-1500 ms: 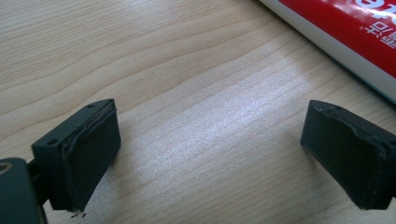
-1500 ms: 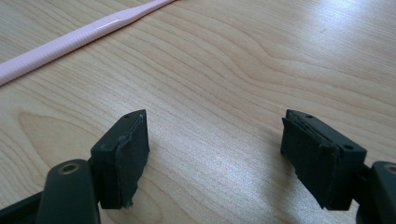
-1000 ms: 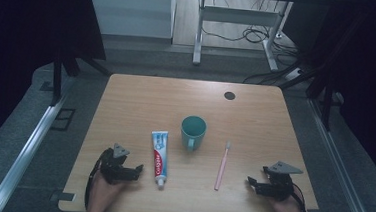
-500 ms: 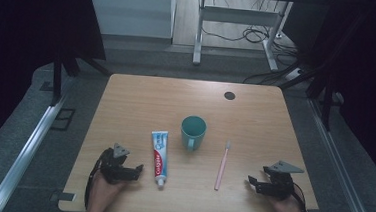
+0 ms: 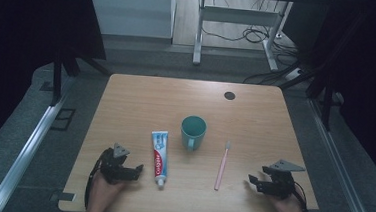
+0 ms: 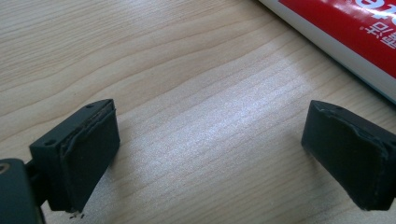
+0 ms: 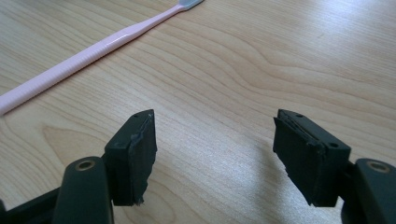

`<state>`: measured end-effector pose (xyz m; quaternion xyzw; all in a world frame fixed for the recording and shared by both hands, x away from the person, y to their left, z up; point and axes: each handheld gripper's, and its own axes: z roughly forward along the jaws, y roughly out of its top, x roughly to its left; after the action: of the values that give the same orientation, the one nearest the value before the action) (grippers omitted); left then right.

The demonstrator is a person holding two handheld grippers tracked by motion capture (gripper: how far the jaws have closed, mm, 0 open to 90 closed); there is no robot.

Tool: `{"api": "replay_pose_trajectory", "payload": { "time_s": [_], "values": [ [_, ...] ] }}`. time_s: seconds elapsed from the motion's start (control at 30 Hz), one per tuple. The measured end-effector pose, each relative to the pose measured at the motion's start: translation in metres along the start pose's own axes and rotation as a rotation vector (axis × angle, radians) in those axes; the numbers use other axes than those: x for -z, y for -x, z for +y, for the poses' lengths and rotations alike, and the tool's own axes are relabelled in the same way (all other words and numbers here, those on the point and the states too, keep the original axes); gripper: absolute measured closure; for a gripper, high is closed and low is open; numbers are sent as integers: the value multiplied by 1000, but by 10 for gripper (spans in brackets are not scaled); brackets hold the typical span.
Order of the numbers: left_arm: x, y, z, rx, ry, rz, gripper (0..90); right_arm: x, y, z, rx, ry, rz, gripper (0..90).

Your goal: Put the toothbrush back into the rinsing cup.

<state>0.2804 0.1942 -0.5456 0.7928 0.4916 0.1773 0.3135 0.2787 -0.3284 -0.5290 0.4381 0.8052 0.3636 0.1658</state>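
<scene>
Item: pink plastic toothbrush (image 5: 222,165), flat on wooden table (image 5: 141,102), beside teal mug (image 5: 193,131); red-and-white toothpaste tube (image 5: 159,152) alongside. Left gripper (image 5: 134,171) empty, jaws wide. Right gripper (image 5: 252,183) empty, jaws apart, just closing slightly. Nothing lifted; all handling remained.

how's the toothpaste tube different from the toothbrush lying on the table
The toothpaste tube is broad, flat, white and red with a blue top; the toothbrush is thin and pink. The tube lies left of the teal mug, the toothbrush right of it. Both lie flat, lengthwise toward the far edge, untouched.
</scene>
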Motion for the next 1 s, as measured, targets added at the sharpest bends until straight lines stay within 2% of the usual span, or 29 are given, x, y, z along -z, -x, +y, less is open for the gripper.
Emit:
{"api": "replay_pose_trajectory", "payload": {
  "time_s": [0.13,0.17,0.53,0.73,0.97,1.0],
  "values": [
    [0,0,0,0,0,0,42,0,0,1,-5,-10,16,336],
    [0,0,0,-1,0,0,42,0,-1,2,-1,-15,32,336],
    [0,0,0,0,0,0,42,-4,-9,9,27,-35,51,428],
    [0,0,0,0,0,1,41,-6,-14,13,39,-36,70,528],
    [0,0,0,1,0,0,41,-11,-21,19,50,-53,107,692],
    [0,0,0,1,0,0,40,-11,-21,19,50,-53,107,692]
  ]
}}
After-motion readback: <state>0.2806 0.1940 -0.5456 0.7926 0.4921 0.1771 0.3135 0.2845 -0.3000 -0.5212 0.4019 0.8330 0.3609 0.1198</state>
